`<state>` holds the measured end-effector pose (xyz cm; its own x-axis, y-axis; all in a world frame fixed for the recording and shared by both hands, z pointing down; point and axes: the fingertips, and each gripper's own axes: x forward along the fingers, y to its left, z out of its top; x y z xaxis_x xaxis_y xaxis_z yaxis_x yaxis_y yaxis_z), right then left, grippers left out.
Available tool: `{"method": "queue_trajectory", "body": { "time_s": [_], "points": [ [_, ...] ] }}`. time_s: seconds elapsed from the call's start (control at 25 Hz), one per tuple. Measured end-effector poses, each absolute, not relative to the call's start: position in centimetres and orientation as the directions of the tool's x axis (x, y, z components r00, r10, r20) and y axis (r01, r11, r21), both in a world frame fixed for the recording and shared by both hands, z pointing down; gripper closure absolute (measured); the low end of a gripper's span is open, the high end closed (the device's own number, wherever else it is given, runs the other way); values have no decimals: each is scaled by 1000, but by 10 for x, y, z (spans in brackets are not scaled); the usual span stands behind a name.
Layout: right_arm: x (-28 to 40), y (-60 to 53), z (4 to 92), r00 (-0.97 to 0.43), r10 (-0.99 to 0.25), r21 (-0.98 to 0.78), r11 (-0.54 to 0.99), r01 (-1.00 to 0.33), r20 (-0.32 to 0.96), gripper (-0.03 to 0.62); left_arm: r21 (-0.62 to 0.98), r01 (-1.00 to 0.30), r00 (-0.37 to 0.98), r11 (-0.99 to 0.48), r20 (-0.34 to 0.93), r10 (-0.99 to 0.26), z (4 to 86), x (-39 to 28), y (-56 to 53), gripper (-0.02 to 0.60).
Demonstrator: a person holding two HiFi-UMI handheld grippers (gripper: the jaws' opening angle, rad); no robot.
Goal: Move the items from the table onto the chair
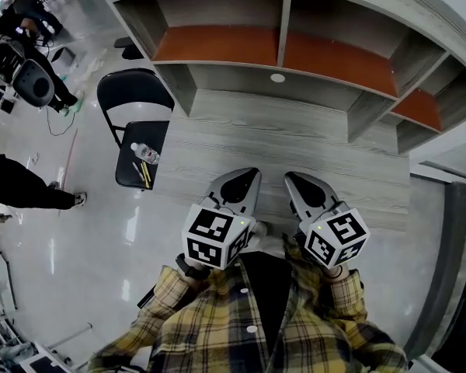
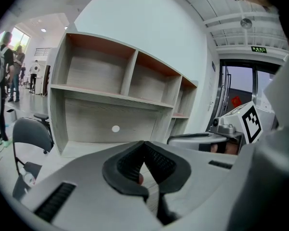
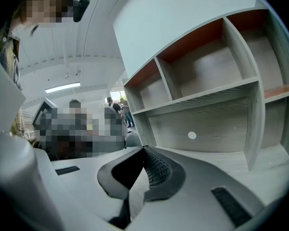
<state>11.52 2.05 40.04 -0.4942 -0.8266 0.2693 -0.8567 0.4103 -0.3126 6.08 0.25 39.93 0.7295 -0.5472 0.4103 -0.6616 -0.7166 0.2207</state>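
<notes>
The grey wood table (image 1: 295, 138) shows no loose items on its top. To its left stands a black folding chair (image 1: 136, 92); on its seat lie a clear water bottle (image 1: 146, 153) and a few thin pens (image 1: 142, 172). My left gripper (image 1: 253, 173) and right gripper (image 1: 289, 176) hover side by side over the table's front edge, close to my body. Both are shut, with nothing between their jaws. The left gripper view shows the shut left gripper (image 2: 144, 144), the chair (image 2: 32, 134) at far left and the bottle (image 2: 29, 178). The right gripper (image 3: 144, 149) faces the shelves.
A shelf unit (image 1: 279, 45) with orange-lined compartments rises at the back of the table, with a round white cable cap (image 1: 277, 78) in its back panel. People (image 1: 23, 185) and equipment stand on the shiny floor to the left of the chair.
</notes>
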Motion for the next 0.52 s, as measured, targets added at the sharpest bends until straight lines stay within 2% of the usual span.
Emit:
{"method": "queue_trajectory", "body": {
  "time_s": [0.52],
  "points": [
    [105, 34, 406, -480, -830, -327, 387, -862, 284, 577, 221, -653, 739, -725, 399, -543, 395, 52, 11, 577]
  ]
}}
